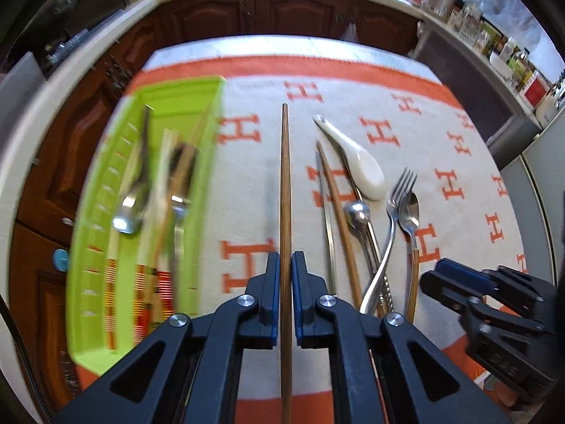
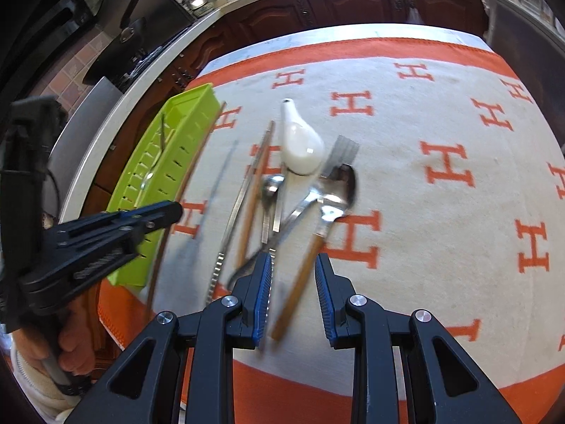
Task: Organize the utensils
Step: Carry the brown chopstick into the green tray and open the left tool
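Observation:
My left gripper (image 1: 285, 258) is shut on a long wooden chopstick (image 1: 284, 176), held above the orange-and-cream cloth and pointing away from me. A lime-green tray (image 1: 212, 123) lies to its left with a metal spoon (image 1: 129, 212) and several other utensils inside. To the right lies a pile: a white ceramic spoon (image 1: 363, 166), a fork (image 1: 397, 198), a wood-handled spoon (image 1: 409, 212) and more chopsticks. My right gripper (image 2: 292, 259) is open over that pile. The wood-handled spoon (image 2: 337, 187) has its handle between the fingers, clear of both pads. The held chopstick (image 2: 203, 148) runs along the tray (image 2: 197, 99).
The cloth (image 2: 441, 123) covers a table whose far edge faces dark wooden cabinets (image 1: 300, 10). A counter with bottles and jars (image 1: 494, 39) runs along the right. A person's hand (image 2: 70, 346) grips the left tool. The cloth's right half holds no utensils.

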Available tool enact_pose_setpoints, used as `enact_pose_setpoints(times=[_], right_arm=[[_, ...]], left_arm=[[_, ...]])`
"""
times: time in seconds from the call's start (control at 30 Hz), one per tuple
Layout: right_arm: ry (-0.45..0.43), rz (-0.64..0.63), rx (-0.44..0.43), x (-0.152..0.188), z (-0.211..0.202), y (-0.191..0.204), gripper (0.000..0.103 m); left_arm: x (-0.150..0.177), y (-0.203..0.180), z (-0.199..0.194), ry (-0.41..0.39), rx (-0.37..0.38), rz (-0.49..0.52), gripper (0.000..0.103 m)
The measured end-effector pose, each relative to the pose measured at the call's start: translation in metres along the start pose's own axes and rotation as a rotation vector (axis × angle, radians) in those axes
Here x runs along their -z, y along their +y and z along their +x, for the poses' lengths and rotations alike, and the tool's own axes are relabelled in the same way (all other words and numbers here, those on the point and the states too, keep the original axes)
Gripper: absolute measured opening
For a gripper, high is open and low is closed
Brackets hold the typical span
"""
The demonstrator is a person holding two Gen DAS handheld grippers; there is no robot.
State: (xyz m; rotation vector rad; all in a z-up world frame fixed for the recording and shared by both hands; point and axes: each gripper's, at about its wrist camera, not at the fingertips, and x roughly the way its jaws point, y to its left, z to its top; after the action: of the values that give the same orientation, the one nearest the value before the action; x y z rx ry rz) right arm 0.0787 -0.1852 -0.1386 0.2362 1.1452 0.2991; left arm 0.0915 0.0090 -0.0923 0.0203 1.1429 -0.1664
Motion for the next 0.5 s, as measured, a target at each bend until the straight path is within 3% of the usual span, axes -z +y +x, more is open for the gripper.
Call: enact_pose_setpoints(times=[0.3, 0.5], right_arm=[[0.046, -0.051, -0.052, -0.013, 0.026, 0.056, 0.026], [0.081, -0.039, -0.019, -0.026, 0.051, 0.076, 0.026]], left_arm=[[-0.019, 0.074, -0.041, -0.089, -0.141, -0.067, 0.004], [-0.024, 0.11, -0.026, -0.064, -0.144, -0.088, 0.004]])
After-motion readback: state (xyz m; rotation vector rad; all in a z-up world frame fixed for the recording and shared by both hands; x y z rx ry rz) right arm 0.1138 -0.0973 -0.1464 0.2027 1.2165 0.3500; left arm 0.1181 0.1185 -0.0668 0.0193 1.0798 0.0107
